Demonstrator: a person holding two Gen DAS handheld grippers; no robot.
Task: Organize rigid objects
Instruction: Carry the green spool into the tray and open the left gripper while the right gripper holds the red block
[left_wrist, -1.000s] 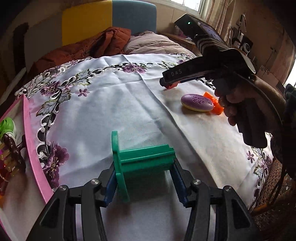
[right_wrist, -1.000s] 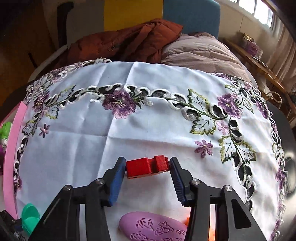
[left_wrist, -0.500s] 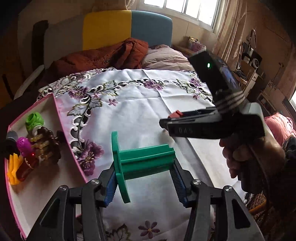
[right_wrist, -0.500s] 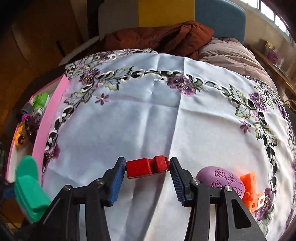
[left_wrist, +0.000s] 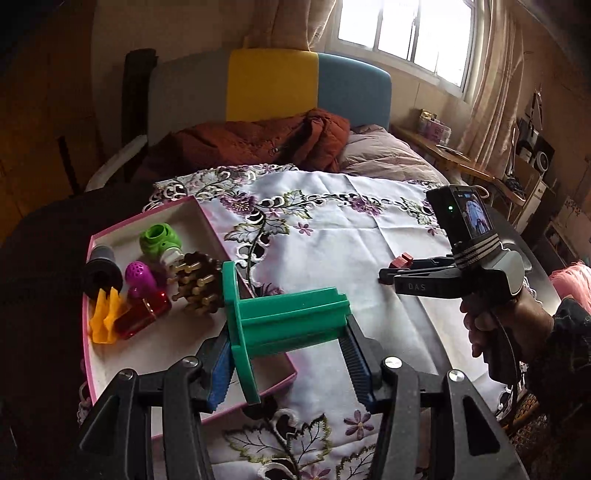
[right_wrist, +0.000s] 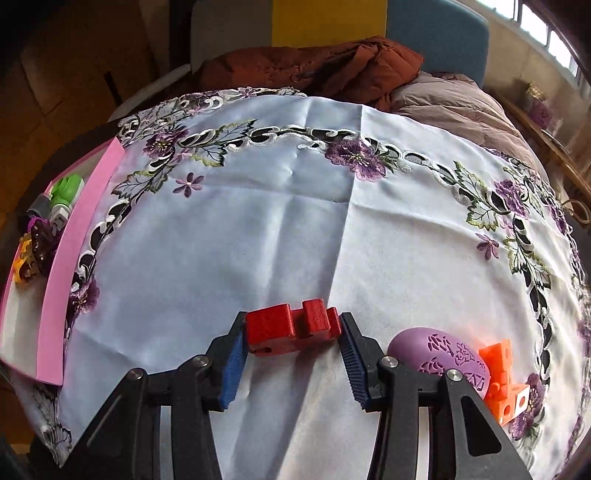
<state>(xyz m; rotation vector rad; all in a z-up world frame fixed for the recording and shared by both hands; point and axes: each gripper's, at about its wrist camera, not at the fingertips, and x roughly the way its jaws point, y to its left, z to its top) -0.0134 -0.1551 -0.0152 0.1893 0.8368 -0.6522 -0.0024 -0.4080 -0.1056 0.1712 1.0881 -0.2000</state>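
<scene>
White cloth embroidered with purple flowers and green leaves (right_wrist: 295, 221) covers the round tabletop, creased in a cross at its middle. Behind it stands a bed with a headboard (left_wrist: 306, 85) in grey, yellow and blue panels, a rust-brown quilted jacket (left_wrist: 266, 142) and a mauve duvet (left_wrist: 384, 155) heaped on it. A window (left_wrist: 402, 33) with beige curtains lights the room from the right.

At the tabletop's left edge sits a pink-rimmed tray (left_wrist: 207, 221) holding a green toy (left_wrist: 160, 242), a dark wooden-pegged ball (left_wrist: 197, 282), a purple perforated piece (left_wrist: 138, 275), a red translucent piece (left_wrist: 142, 317), a yellow piece (left_wrist: 103, 319) and a grey-black cylinder (left_wrist: 101, 267).

The left hand-held gripper (left_wrist: 286, 360) is clamped on a green flanged spool (left_wrist: 280, 321), held above the tray's near right corner. The right hand-held gripper (right_wrist: 291, 345) is clamped on a red block (right_wrist: 291, 326), held over the cloth right of the tray. Just right of it on the cloth lie a purple patterned oval (right_wrist: 439, 354) and an orange cube piece (right_wrist: 504, 380), touching.

The right hand-held gripper's body reads "DAS" in the left wrist view; its camera shows a green light.
</scene>
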